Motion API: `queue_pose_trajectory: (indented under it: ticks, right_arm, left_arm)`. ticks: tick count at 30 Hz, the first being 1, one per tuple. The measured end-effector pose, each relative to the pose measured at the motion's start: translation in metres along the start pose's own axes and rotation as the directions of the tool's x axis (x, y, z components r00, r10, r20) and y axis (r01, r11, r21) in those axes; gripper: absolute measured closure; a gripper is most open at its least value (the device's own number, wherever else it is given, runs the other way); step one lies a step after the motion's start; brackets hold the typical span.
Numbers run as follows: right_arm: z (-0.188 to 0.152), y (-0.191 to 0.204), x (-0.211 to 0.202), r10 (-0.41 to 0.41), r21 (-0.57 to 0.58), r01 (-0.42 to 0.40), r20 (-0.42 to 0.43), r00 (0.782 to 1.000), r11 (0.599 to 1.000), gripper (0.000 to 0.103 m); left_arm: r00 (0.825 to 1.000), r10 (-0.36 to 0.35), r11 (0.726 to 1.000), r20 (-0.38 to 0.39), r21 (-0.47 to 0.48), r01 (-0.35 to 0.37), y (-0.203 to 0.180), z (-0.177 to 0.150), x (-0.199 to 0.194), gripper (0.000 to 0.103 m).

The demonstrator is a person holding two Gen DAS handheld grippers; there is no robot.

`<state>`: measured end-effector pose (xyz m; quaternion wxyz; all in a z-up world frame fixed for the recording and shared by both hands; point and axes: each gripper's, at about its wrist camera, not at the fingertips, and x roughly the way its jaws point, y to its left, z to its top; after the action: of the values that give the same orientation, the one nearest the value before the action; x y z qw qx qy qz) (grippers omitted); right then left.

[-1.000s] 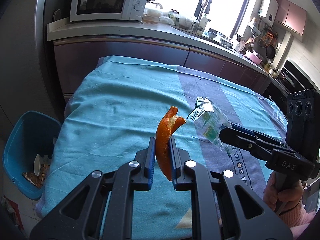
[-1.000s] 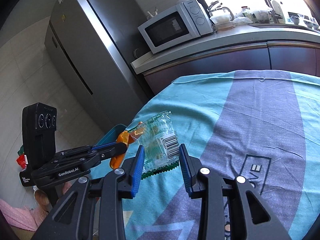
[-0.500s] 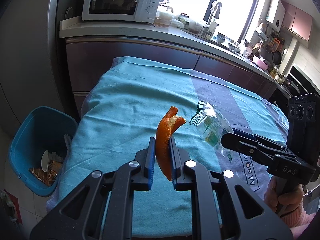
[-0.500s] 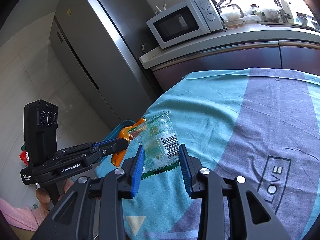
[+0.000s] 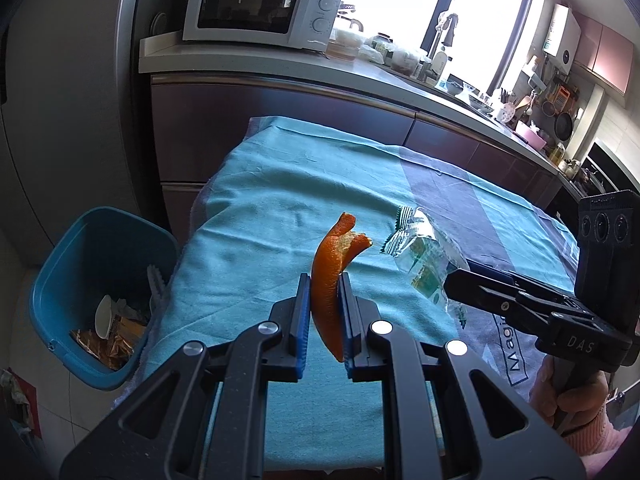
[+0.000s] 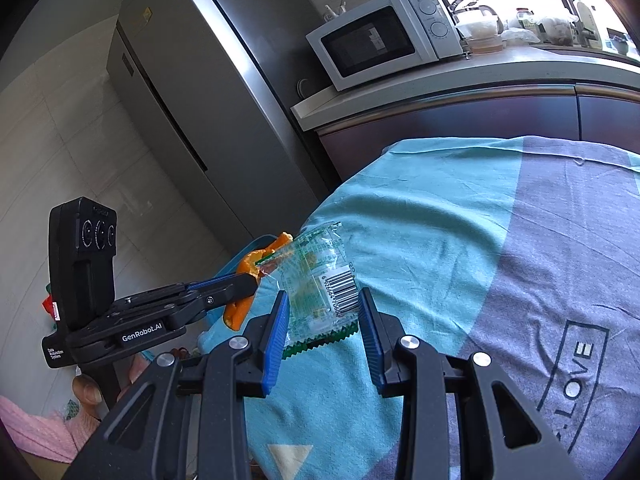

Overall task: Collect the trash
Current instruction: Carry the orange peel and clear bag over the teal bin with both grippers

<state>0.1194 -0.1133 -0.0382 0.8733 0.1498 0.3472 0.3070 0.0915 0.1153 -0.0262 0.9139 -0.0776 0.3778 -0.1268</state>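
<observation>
Two close wrist fisheyes, angled down over the tablecloth (image 5: 260, 208), sharing microwave (image 6: 384, 34), counter, probably bin

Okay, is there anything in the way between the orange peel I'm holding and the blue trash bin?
Nothing visible blocks it. The orange peel sits clamped in the left gripper above the tablecloth, and the blue trash bin stands open-topped on the floor beside the table's left edge, with only open air between them.

Blown-out daylight from the window (image 5: 404, 4), sharp focus, fisheye-bent dark corners.
</observation>
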Motion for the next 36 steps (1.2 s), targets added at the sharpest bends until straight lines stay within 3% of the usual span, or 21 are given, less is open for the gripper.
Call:
queue_pose_trajectory:
  ticks: [36]
  right_arm:
    - [0.012,0.037,0.035,0.044,-0.084,-0.048,-0.052,0.998,0.995,0.070]
  left_arm:
    - [0.996,0.075,0.994,0.040,-0.088,-0.071,0.048,-0.001,-0.023,0.089]
